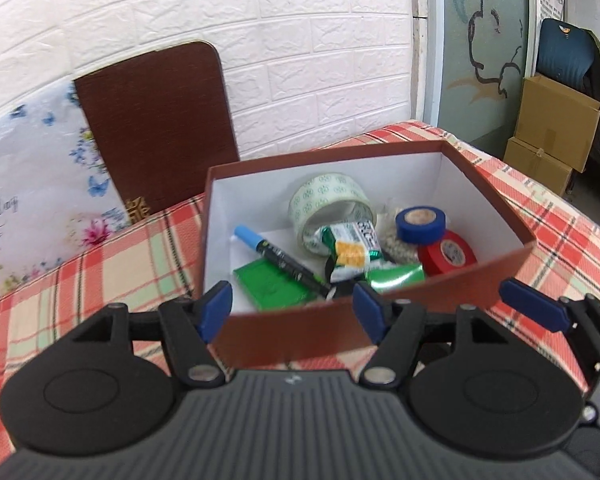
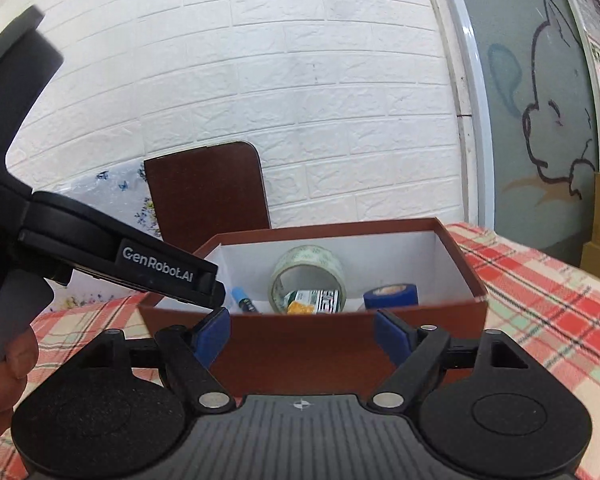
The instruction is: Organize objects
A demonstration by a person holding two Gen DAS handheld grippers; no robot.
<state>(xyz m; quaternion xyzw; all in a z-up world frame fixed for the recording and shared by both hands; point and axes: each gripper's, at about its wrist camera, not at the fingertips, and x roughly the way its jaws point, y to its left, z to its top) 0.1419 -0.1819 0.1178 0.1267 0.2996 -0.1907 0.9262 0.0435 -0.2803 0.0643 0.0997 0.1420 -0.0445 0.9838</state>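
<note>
A brown box [image 1: 380, 320] with a white inside stands on the plaid tablecloth. In it lie a clear tape roll [image 1: 332, 204], a blue tape roll [image 1: 420, 224], a red tape roll [image 1: 448, 256], a blue-capped marker [image 1: 280, 258], a green flat piece [image 1: 272, 284] and green snack packets [image 1: 352, 244]. My left gripper [image 1: 292, 306] is open and empty at the box's near wall. My right gripper [image 2: 302, 334] is open and empty just before the box [image 2: 300, 340]; one of its blue fingers [image 1: 534, 306] shows in the left wrist view. The left gripper's body [image 2: 112, 256] is at left.
A brown board [image 1: 156, 128] leans on the white brick wall behind the box, beside a floral plastic bag [image 1: 32, 184]. The plaid cloth [image 1: 100, 280] covers the table. Cardboard cartons [image 1: 552, 128] stand on the floor at far right, past the table edge.
</note>
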